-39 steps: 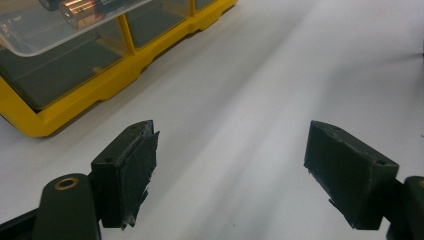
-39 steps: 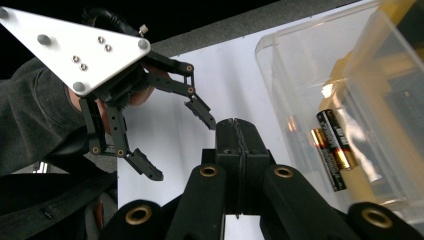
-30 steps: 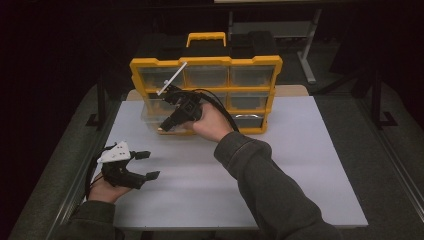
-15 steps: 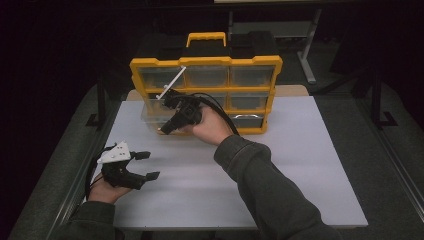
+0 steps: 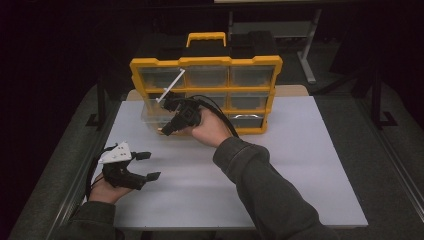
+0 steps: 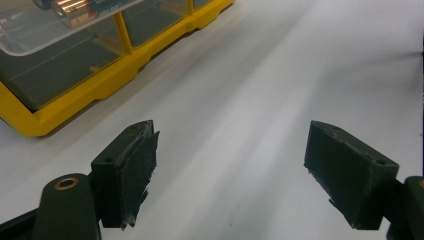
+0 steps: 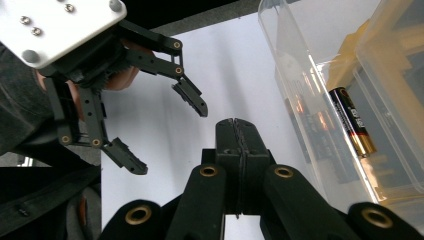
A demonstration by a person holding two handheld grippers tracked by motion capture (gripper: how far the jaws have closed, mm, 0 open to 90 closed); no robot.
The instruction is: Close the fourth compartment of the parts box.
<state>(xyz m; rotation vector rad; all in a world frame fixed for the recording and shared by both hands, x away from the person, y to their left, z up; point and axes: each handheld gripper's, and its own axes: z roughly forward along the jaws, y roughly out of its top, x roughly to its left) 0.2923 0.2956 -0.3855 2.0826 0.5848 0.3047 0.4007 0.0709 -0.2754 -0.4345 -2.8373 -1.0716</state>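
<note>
my right claw pressed shut w/ nothing in it, drawer now farther out, battery reachable; left claw wide, idle on surface.

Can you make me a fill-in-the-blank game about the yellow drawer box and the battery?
1. The frame of the drawer box is black and ______.
2. The pulled-out clear drawer holds a ______.
3. The jaws of the left hand-held gripper stand ______.
4. The jaws of the right hand-held gripper, beside the drawer, are pressed ______.

Missing words: yellow; battery; open; shut
</note>
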